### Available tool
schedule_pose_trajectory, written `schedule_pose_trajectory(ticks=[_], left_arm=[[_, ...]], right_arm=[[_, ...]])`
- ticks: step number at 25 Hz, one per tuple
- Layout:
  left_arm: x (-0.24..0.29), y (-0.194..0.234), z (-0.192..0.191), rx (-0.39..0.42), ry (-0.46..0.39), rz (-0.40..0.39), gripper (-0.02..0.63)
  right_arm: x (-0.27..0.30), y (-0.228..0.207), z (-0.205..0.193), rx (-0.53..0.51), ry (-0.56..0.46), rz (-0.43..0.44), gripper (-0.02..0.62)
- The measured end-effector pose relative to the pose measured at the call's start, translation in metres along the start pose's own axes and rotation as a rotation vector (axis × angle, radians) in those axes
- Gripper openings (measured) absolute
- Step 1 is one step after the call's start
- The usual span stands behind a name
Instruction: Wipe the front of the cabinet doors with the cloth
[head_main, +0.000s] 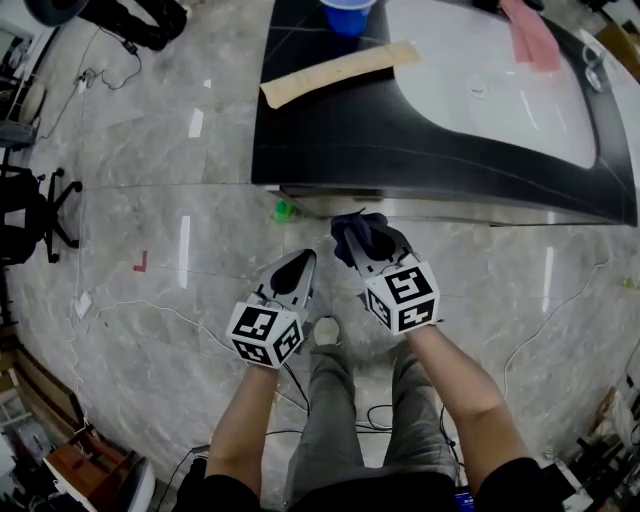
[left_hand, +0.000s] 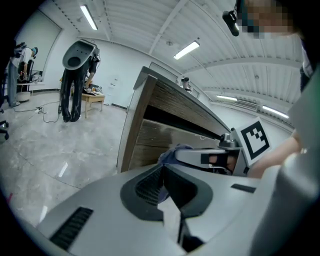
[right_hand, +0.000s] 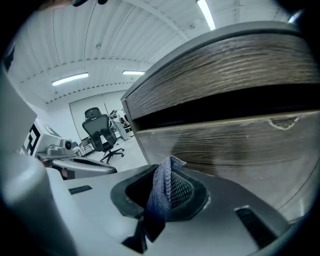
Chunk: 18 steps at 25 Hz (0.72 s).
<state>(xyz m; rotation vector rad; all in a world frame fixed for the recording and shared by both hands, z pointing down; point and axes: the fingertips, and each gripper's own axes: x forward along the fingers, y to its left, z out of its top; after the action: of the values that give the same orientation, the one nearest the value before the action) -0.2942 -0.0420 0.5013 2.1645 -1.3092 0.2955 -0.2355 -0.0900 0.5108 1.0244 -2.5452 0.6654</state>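
Note:
My right gripper (head_main: 362, 243) is shut on a dark blue cloth (head_main: 360, 232), just below the cabinet's front edge. In the right gripper view the cloth (right_hand: 162, 187) hangs pinched between the jaws, close to the wood-grain cabinet door (right_hand: 240, 145) without clearly touching it. My left gripper (head_main: 296, 272) is shut with nothing in it and sits to the left of the right one, a little further from the cabinet. In the left gripper view the cabinet front (left_hand: 165, 135), the cloth (left_hand: 172, 152) and the right gripper's marker cube (left_hand: 256, 140) show ahead.
The cabinet has a black top (head_main: 400, 130) with a white sink basin (head_main: 490, 70). On it lie a beige strip (head_main: 340, 72), a blue cup (head_main: 348, 15) and a pink cloth (head_main: 532, 35). A green object (head_main: 285, 211) is at the cabinet's foot. Cables (head_main: 150, 310) cross the marble floor.

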Motion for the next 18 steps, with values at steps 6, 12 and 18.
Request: schedule_pose_trajectory(ticks=[6, 12, 18], left_arm=[[-0.006, 0.033, -0.005, -0.018, -0.001, 0.014, 0.008], [-0.006, 0.046, -0.004, -0.017, 0.003, 0.024, 0.008], [0.006, 0.035, -0.004, -0.004, 0.009, 0.014, 0.008]], right_arm=[[0.039, 0.025, -0.005, -0.009, 0.019, 0.023, 0.051], [0.06, 0.032, -0.004, -0.03, 0.03, 0.033, 0.051], [0.047, 0.01, -0.008, -0.018, 0.028, 0.005, 0.051]])
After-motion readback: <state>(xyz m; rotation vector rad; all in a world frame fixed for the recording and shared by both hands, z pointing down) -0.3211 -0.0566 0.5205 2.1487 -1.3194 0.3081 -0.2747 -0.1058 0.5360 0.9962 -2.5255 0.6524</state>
